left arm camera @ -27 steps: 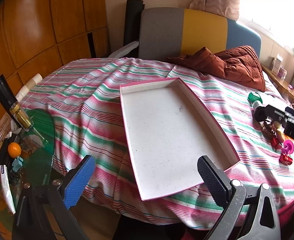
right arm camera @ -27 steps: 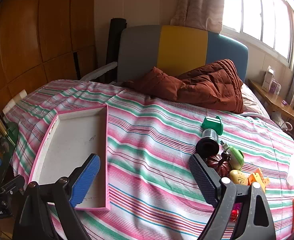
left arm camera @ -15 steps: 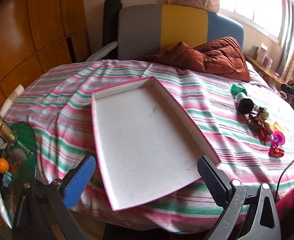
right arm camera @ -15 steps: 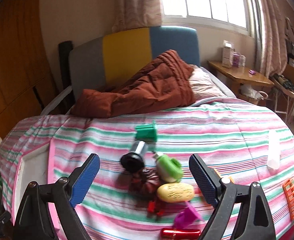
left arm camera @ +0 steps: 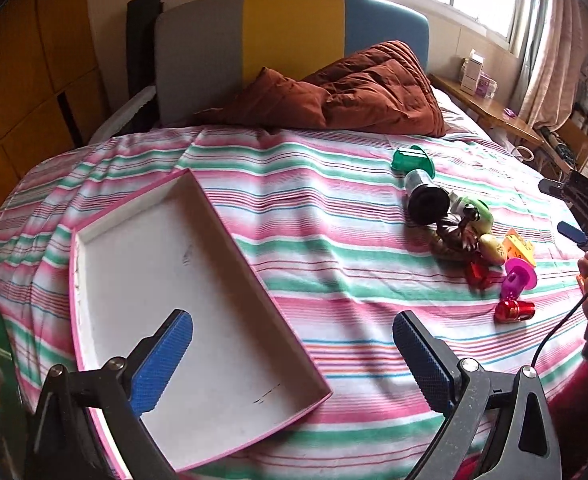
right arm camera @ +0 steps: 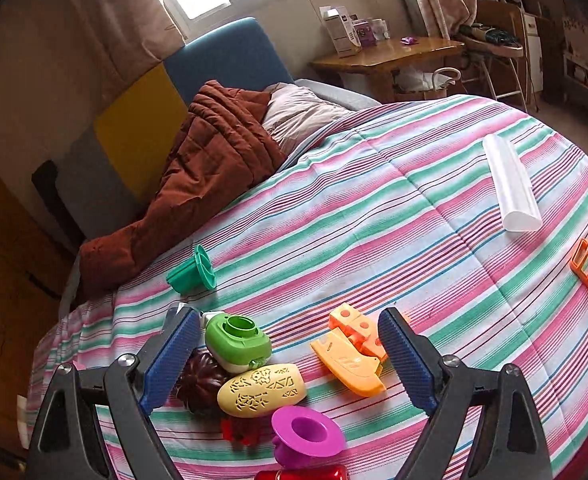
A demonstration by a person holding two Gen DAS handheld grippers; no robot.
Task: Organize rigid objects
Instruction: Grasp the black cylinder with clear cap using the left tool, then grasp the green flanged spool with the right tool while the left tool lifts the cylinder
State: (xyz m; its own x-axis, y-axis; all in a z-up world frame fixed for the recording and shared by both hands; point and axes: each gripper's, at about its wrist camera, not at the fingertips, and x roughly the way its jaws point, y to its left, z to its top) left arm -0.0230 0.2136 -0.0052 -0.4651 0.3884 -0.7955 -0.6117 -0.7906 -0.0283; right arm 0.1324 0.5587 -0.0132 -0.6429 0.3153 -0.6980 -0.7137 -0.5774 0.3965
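Right claw [right arm camera: 290,358] open over toys; red item [right arm camera: 306,473] cut off, maybe cylinder.

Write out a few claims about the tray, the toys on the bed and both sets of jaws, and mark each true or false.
1. The pink-rimmed white tray holds no toys. True.
2. The right gripper has its jaws clamped on the yellow oval perforated toy. False: they stand open, gripping nothing.
3. The green plastic funnel-shaped toy lies apart from the cluster. True.
4. The left gripper holds the tray. False: its jaws are open above it.
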